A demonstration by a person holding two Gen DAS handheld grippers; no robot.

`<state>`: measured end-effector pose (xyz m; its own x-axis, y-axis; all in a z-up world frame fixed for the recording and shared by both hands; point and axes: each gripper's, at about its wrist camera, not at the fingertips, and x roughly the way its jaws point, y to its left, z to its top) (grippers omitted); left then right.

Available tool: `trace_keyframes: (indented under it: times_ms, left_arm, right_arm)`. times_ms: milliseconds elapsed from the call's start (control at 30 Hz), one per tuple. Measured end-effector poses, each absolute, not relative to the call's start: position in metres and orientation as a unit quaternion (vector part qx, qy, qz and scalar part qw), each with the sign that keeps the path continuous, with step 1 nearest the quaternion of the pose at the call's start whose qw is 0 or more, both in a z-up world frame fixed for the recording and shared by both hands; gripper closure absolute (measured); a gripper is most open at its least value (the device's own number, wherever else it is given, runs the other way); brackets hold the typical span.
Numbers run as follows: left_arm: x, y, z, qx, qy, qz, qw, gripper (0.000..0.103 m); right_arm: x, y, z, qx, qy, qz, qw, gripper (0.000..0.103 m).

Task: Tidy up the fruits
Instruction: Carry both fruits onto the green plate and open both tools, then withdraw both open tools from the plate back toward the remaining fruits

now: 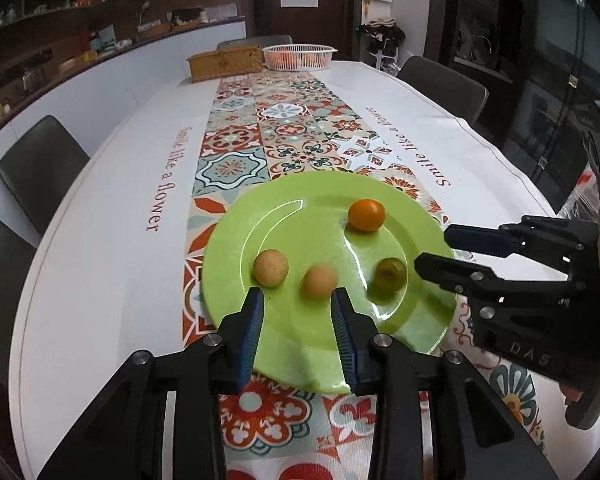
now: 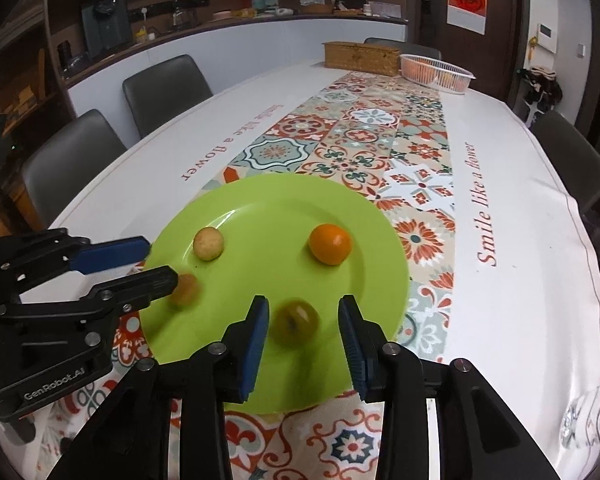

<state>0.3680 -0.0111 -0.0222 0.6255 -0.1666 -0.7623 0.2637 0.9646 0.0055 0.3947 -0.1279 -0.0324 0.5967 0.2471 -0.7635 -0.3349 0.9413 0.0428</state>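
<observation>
Blue-padded fingers of the right gripper (image 2: 303, 322) stand wide on either side of the green fruit (image 2: 294, 321), not yet closed on it. The left gripper (image 1: 298, 306) is also wide, empty, just short of a tan fruit (image 1: 320, 282). All four fruits, the orange one (image 2: 330, 243) included, lie on the lime plate (image 2: 364, 216) on the worktop (image 2: 520, 240). Judged best: close slowly and centred, so the round fruit doesn't roll away.

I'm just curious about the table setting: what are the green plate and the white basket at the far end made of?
The green plate looks like glossy plastic or melamine: it carries sharp streaks of reflected light, though glazed ceramic can't be ruled out. The white basket seems to be moulded plastic, with thin slatted walls through which orange fruit shows.
</observation>
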Motion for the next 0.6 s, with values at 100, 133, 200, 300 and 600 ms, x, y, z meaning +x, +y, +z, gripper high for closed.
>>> trace_keyframes:
  times_ms: [100,133,200,300,600]
  left_arm:
    - [0.357,-0.007,-0.016,0.049,0.414,-0.118,0.901,0.068]
    - [0.351,-0.005,-0.014,0.044,0.41,-0.118,0.904,0.067]
    - [0.339,-0.003,-0.008,0.038,0.401,-0.118,0.908,0.064]
    - [0.318,-0.002,0.003,0.038,0.383,-0.116,0.916,0.061]
    - [0.258,-0.005,0.043,0.051,0.323,-0.117,0.938,0.048]
  right_arm:
    - [0.386,-0.132,-0.027,-0.05,0.414,0.158,0.895,0.066]
    - [0.382,-0.133,-0.025,-0.049,0.412,0.156,0.896,0.066]
    - [0.371,-0.134,-0.018,-0.049,0.404,0.158,0.899,0.066]
    - [0.352,-0.134,-0.007,-0.053,0.387,0.162,0.906,0.066]
    - [0.296,-0.136,0.028,-0.049,0.34,0.162,0.925,0.056]
